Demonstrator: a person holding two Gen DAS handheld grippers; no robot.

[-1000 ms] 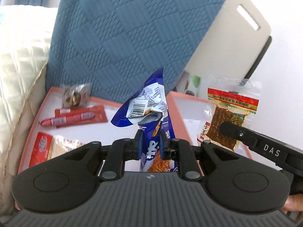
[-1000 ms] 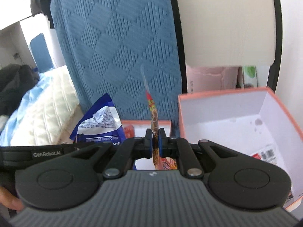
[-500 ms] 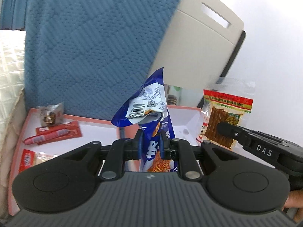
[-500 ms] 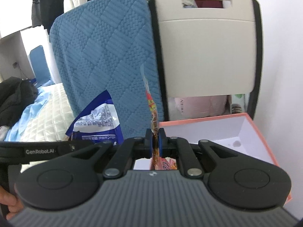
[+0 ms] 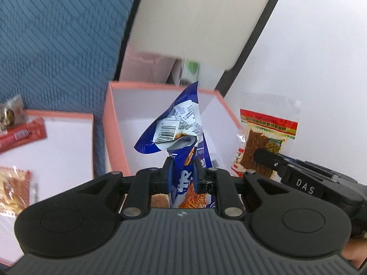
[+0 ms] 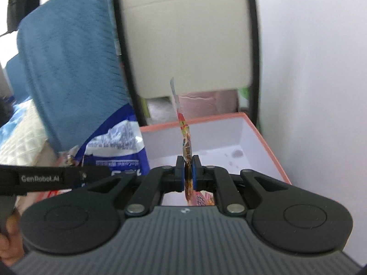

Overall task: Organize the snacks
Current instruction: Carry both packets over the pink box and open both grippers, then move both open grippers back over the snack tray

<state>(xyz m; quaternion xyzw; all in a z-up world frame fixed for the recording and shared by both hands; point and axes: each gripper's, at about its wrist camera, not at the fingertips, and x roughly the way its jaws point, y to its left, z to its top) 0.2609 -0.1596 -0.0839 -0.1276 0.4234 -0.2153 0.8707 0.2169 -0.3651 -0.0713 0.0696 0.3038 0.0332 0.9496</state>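
My left gripper is shut on a blue snack bag and holds it upright over the front of a pink-rimmed white box. My right gripper is shut on a clear packet of brown dried strips with a red label, seen edge-on, over the same box. The packet also shows in the left wrist view, beside the box's right wall. The blue bag also shows in the right wrist view, at the left.
A pink-rimmed lid lies left of the box with red sausage sticks, a small clear packet and an orange packet. A blue cushioned chair back and a beige chair back stand behind. A white wall is at right.
Both grippers have moved right and forward with their snacks, from the lid side to over the white box. The box now fills the middle of both views.
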